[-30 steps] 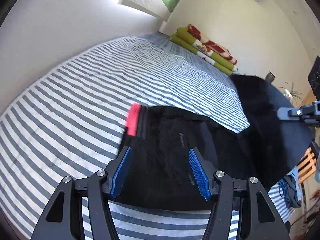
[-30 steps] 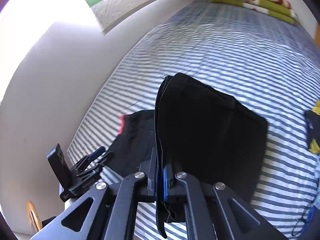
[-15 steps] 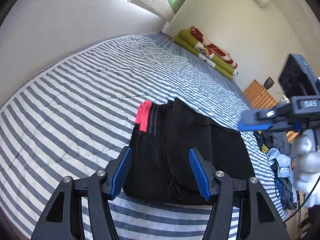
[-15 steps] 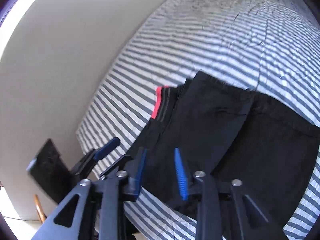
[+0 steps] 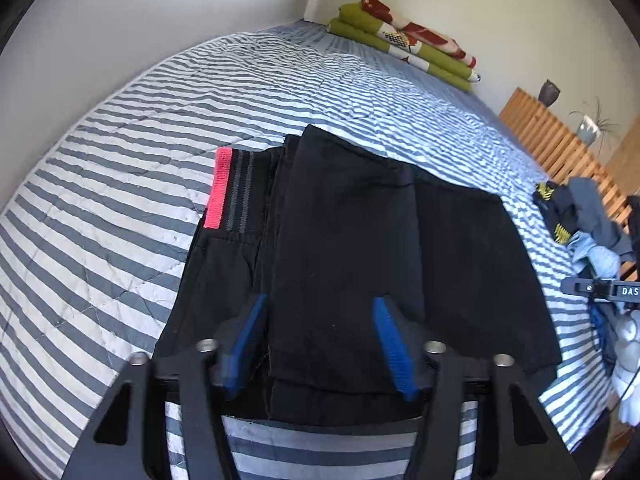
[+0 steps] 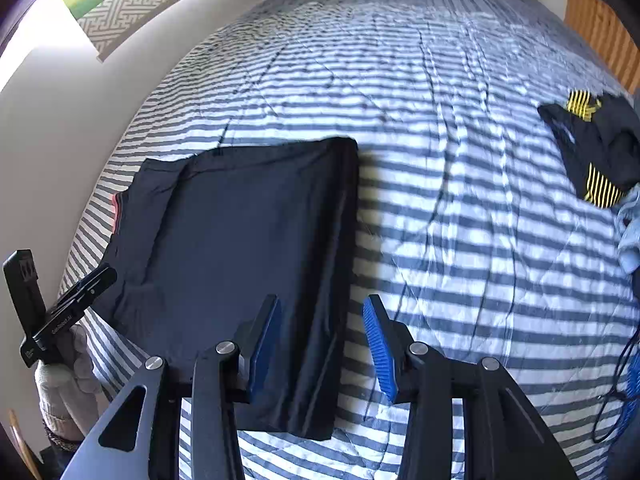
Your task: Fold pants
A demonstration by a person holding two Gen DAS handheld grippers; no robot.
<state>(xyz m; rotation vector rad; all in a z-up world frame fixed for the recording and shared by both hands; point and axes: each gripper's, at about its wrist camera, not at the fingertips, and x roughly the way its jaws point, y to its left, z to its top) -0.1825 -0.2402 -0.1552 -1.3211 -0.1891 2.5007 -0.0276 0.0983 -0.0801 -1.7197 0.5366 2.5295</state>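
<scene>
Left gripper [image 5: 320, 344]: jaws apart over the near hem, having just been narrowing; cloth lies between them, not pinched as far as I can tell.
Right gripper [image 6: 322, 346]: jaws apart, nothing clamped, straddling the right fold edge.
Pants [image 5: 360, 260]: black, lying flat on the bed [image 5: 120, 200] near its front edge, legs doubled onto the waist; red band [image 5: 219, 188] peeking out at left.
Progress: main fold looks done; probably one more fold or some tidying left.
Clothes pile [image 6: 592, 148]: well apart, far right.
Blankets [image 5: 404, 40]: stacked by the far wall.
</scene>
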